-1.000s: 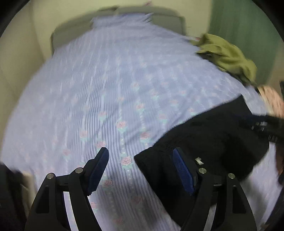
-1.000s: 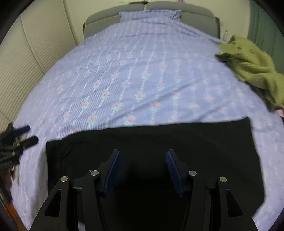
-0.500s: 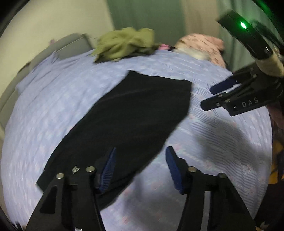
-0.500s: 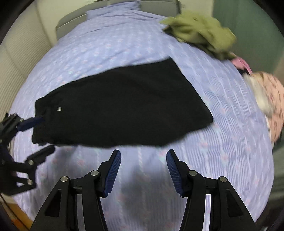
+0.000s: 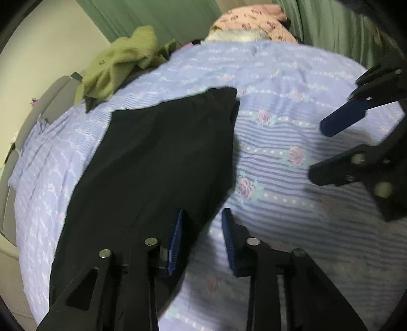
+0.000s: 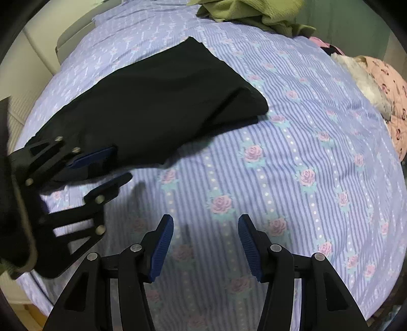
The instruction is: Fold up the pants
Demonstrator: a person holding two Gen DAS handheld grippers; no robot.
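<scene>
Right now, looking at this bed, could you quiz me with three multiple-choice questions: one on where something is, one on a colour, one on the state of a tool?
1. Where does the crumpled olive-green garment lie?
A. on the floor
B. at the far edge of the bed
C. on the pants

2. What colour are the folded fabric pants?
A. black
B. white
C. red

3. How is the right tool?
A. shut on the pants
B. open, holding nothing
C. shut on a pillow

Answers: B, it sits far beyond the pants; A, the cloth is plainly black; B, only the lilac rose-print bedsheet shows between its blue pads.

Bed (image 6: 305, 142) carries black pants (image 6: 157, 101), green garment (image 6: 244, 10).
</scene>
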